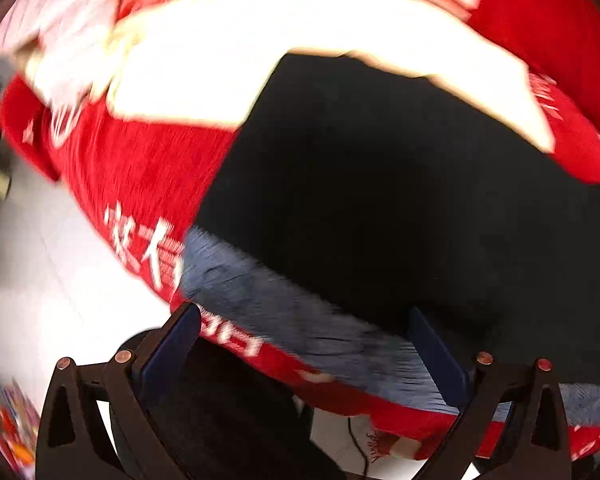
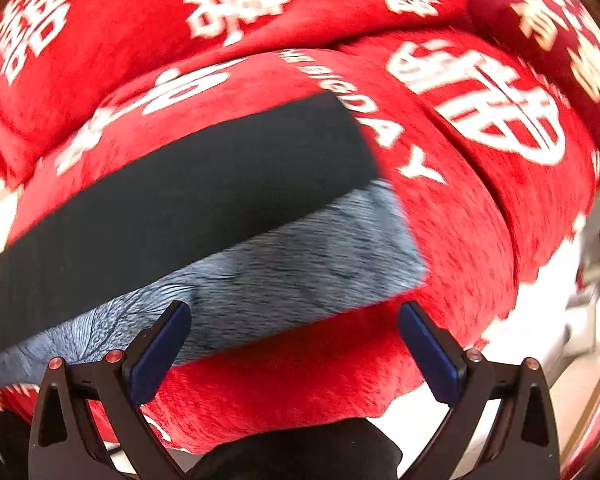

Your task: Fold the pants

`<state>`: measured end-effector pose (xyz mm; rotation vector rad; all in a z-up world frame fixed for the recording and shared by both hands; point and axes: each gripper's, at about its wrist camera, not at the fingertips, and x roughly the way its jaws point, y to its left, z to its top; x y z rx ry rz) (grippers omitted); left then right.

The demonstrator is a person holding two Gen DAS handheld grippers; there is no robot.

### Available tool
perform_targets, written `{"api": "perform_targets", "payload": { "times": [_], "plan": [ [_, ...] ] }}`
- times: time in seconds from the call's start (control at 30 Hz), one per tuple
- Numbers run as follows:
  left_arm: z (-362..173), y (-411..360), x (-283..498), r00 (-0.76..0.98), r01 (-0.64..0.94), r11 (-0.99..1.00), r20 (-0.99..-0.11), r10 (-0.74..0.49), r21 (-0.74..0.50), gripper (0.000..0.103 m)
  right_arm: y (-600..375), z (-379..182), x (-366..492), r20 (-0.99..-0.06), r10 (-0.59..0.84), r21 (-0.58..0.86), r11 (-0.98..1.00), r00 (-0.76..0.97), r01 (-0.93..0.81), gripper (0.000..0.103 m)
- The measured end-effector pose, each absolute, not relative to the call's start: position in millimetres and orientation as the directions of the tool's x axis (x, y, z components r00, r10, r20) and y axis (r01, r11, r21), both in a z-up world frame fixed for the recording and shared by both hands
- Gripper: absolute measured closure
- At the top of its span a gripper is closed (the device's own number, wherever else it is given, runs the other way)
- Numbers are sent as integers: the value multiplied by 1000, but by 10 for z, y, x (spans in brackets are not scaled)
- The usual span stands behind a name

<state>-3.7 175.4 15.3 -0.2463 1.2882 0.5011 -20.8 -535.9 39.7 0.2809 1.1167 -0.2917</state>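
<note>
Black pants (image 1: 380,184) with a grey fleecy inner band (image 1: 300,320) lie flat on a red cover with white characters (image 1: 132,176). My left gripper (image 1: 304,344) is open, its blue pads (image 1: 172,344) spread just above the grey band near the front edge. In the right wrist view the pants (image 2: 188,192) run across as a black strip, with the grey band (image 2: 284,256) along its near side. My right gripper (image 2: 296,344) is open and empty, over the grey band's edge and the red cover (image 2: 460,240). Both views are motion-blurred.
A cream-white cloth (image 1: 260,44) lies behind the pants in the left view. Red cushions with white print (image 2: 220,0) rise at the back. White floor (image 1: 40,280) shows at the left, and white floor and furniture (image 2: 580,320) at the right.
</note>
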Motion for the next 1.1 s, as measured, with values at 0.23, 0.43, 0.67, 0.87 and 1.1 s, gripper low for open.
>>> {"api": "perform_targets", "payload": {
  "times": [0.23,0.43,0.67,0.87,1.1],
  "plan": [
    [538,-102,346,310,-95,994,-950,-21,-53,0,-5569,431,-414,-879,24,210,916,477,341,0],
    [436,-1750,730,278,162,987,-959,-57,-12,0,-5411,271,-394,-884,81,222,940,460,260,1],
    [145,-2231,1219,193,136,988,-980,51,79,0,-5294,171,-279,-873,146,250,953,466,172,13],
    [119,-2122,1122,215,104,993,-976,39,62,0,-5474,213,34,-814,217,347,926,539,151,11],
    [82,-2139,1297,178,83,996,-984,22,38,0,-5472,279,86,-794,291,405,908,534,107,11]
  ]
}}
